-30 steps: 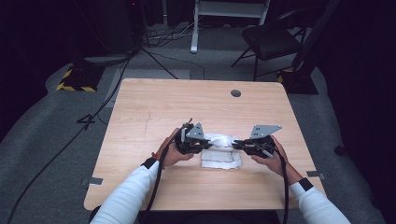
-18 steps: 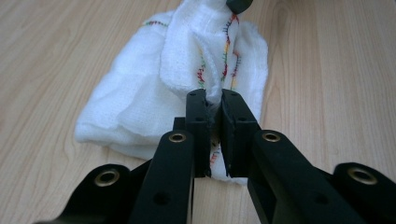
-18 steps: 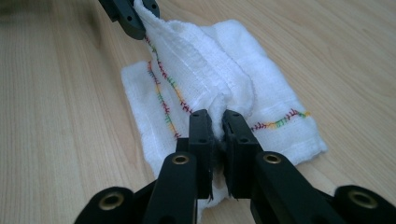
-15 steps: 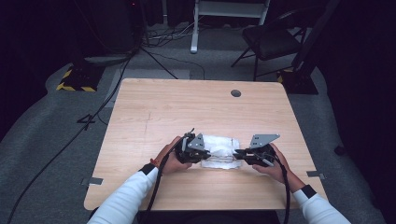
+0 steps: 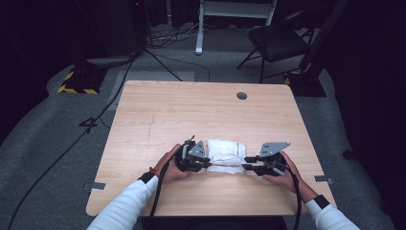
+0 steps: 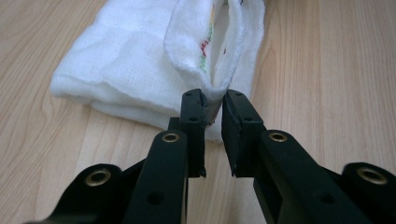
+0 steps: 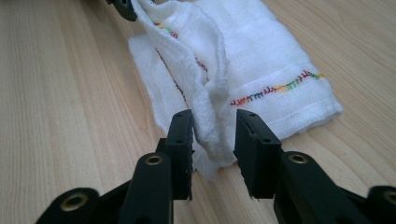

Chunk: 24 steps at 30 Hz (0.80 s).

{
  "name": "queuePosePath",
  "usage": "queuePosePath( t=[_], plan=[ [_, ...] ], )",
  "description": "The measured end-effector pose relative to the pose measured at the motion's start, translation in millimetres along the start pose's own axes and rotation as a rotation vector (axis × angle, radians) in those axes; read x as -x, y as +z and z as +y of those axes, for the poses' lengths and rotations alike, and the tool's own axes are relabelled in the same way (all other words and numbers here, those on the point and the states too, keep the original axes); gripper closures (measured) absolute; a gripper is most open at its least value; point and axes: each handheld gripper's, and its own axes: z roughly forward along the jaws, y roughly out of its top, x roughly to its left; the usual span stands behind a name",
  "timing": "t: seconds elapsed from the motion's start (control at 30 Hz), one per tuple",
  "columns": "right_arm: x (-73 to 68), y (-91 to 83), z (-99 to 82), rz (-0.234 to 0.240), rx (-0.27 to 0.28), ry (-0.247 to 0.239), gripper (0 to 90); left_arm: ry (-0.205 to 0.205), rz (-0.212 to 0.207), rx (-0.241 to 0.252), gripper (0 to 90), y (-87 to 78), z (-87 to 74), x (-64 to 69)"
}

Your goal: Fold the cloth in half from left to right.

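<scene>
On the left, the left tool has just been easing apart; its tips hardly touch a pinched fold of the white woven cloth with coloured stitching, which lies folded near the front of the light wooden table. That fold may spring up once freed. The right tool, held low and level, stands clearly apart around the opposite corner, having just been opening.

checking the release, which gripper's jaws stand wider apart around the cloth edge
The right gripper: its jaws, just opening, stand clear of the white cloth. The left gripper shows a narrower gap.
</scene>
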Motion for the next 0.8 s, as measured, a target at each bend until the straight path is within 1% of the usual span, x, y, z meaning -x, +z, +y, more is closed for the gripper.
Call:
queuePosePath(
  t=[0.1, 0.2, 0.27, 0.33, 0.37, 0.4, 0.43, 0.53, 0.6, 0.63, 0.67, 0.7, 0.73, 0.8],
  plan=[
    [-0.4, -2.4, 0.5, 0.0, 0.01, 0.005, 65.0, -0.006, 0.007, 0.001, 76.8, -3.3, -4.1, 0.7],
    [-1.6, -3.4, -1.1, 0.002, 0.005, 0.009, 62.0, -0.021, 0.014, 0.006, 73.9, -8.0, -8.2, 0.2],
    [-2.4, -3.7, -3.6, 0.0, -0.004, 0.02, 59.2, -0.037, 0.019, 0.01, 70.0, -11.6, -10.9, -0.1],
    [-2.0, -4.7, -5.5, -0.013, -0.009, 0.03, 56.5, -0.04, 0.033, 0.007, 66.5, -15.9, -13.8, 1.1],
    [-1.5, -5.2, -6.0, -0.022, -0.008, 0.035, 54.6, -0.052, 0.04, 0.004, 64.6, -18.2, -15.4, 1.5],
    [-0.9, -6.3, -6.2, -0.028, -0.007, 0.04, 52.8, -0.066, 0.047, 0.004, 60.3, -20.9, -17.1, 1.5],
    [-0.5, -7.6, -5.9, -0.04, -0.002, 0.045, 51.4, -0.082, 0.067, 0.003, 56.2, -23.9, -19.1, 2.4],
    [1.1, -12.4, -5.0, -0.059, 0.01, 0.052, 46.7, -0.102, 0.122, 0.004, 44.9, -31.6, -26.8, 5.1],
    [3.1, -14.7, -4.6, -0.112, 0.004, 0.06, 44.6, -0.119, 0.154, -0.01, 36.6, -34.2, -31.8, 6.4],
    [4.3, -16.2, -4.4, -0.132, 0.005, 0.068, 43.4, -0.125, 0.161, -0.017, 33.8, -35.2, -33.9, 6.8],
    [5.4, -17.7, -4.4, -0.143, 0.007, 0.08, 41.6, -0.137, 0.172, -0.021, 30.4, -36.0, -35.8, 7.6],
    [5.7, -18.8, -4.3, -0.152, 0.006, 0.081, 40.0, -0.146, 0.187, -0.024, 27.7, -37.0, -37.2, 8.9],
    [5.8, -19.8, -4.2, -0.166, 0.004, 0.071, 39.8, -0.147, 0.199, -0.021, 25.7, -38.7, -38.4, 9.9],
    [5.6, -22.2, -4.0, -0.173, 0.0, 0.069, 39.3, -0.153, 0.217, -0.015, 23.1, -43.3, -40.0, 11.3]
  ],
)
